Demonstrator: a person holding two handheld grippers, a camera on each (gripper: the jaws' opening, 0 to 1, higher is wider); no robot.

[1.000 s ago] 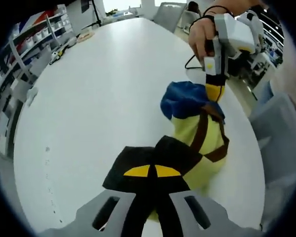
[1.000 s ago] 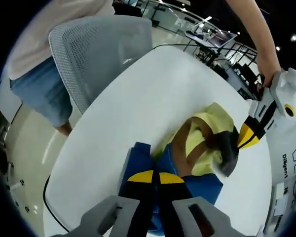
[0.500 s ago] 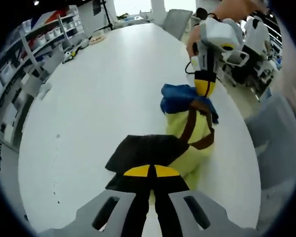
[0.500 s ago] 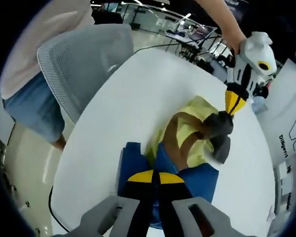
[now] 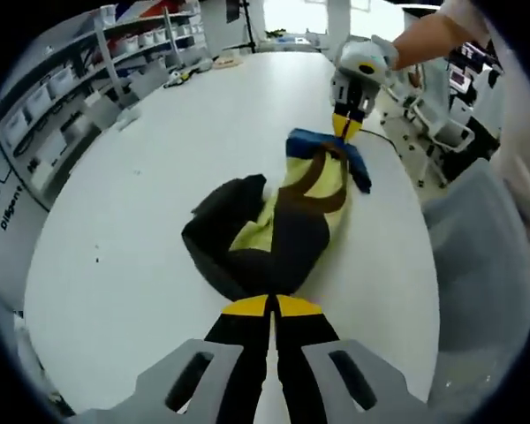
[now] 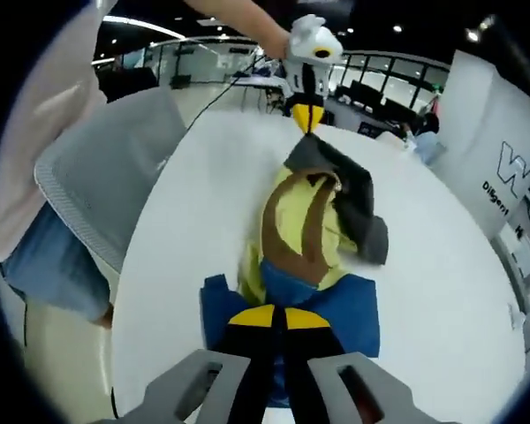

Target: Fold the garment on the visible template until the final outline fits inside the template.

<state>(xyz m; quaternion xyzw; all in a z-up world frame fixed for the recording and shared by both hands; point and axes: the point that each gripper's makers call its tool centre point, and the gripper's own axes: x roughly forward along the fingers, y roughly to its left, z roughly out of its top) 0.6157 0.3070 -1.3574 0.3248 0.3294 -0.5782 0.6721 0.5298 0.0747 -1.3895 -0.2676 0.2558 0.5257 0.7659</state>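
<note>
My left gripper (image 5: pixel 272 306) has its jaws pressed together with no gap between the yellow tips, and they are pinched on the black end of the garment (image 5: pixel 287 212), which starts right at the tips and runs away from me across the white table (image 5: pixel 150 168). My right gripper (image 6: pixel 283 318) is likewise closed tight, its yellow tips meeting on the blue end of the same garment (image 6: pixel 314 234). In the left gripper view I see the right gripper (image 5: pixel 346 125) at the far end of the cloth, its tip touching the blue fabric near the table's right edge; in the right gripper view the left gripper (image 6: pixel 306 116) sits at the far end, its yellow tip on the dark fabric. The garment lies stretched between the two, a crumpled band of yellow-green in the middle crossed by brown straps, black at one end and blue at the other, resting on the table rather than hanging. I cannot make out a template outline on the table surface. A grey mesh chair (image 6: pixel 106 190) stands just beside the table edge, to the left in the right gripper view. Shelves with bins (image 5: pixel 66 84) line the far left in the left gripper view, though I cannot tell what the bins hold.
</note>
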